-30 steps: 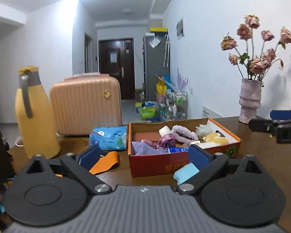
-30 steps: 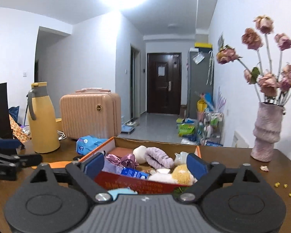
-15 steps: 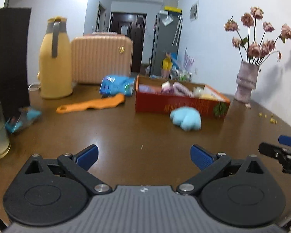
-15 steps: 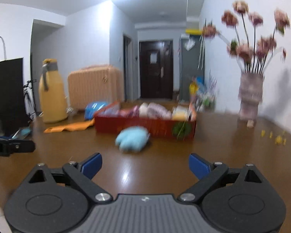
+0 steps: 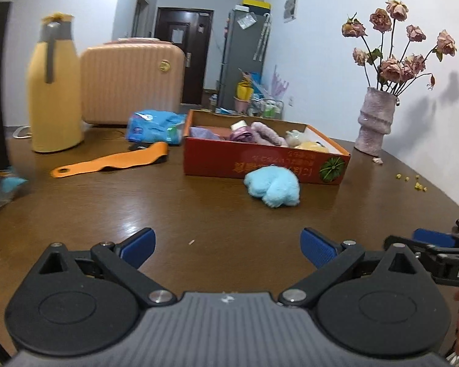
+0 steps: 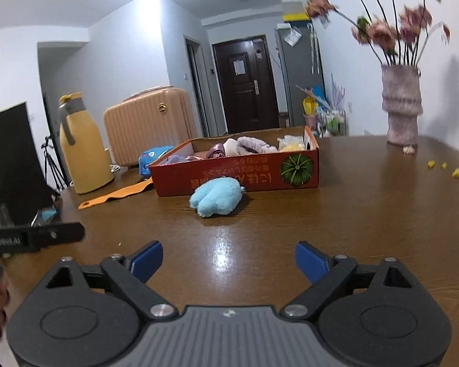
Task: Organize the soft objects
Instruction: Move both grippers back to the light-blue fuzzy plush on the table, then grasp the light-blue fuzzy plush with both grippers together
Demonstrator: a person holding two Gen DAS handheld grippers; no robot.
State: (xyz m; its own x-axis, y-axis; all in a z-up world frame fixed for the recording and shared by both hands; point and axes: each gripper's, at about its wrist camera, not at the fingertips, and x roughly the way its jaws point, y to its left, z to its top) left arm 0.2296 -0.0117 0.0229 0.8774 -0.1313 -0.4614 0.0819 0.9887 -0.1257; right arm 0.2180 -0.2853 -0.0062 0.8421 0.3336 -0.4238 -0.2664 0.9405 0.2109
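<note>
A light blue fluffy toy (image 5: 272, 190) lies on the glossy dark brown table (image 5: 137, 208), before a red box (image 5: 260, 163) printed with yellow lettering and a green striped pumpkin; inside show lilac, purple and pale yellow soft things. An orange strap (image 5: 113, 162), a yellow jug (image 5: 53, 101) with grey handle, a ribbed peach suitcase (image 5: 131, 82), a mauve ridged vase (image 5: 375, 122) of faded pink roses; both grippers black with blue pads (image 6: 145, 259)

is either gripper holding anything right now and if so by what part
Nothing is held. The left gripper and right gripper are both open and empty; the blue plush lies on the table.
</note>
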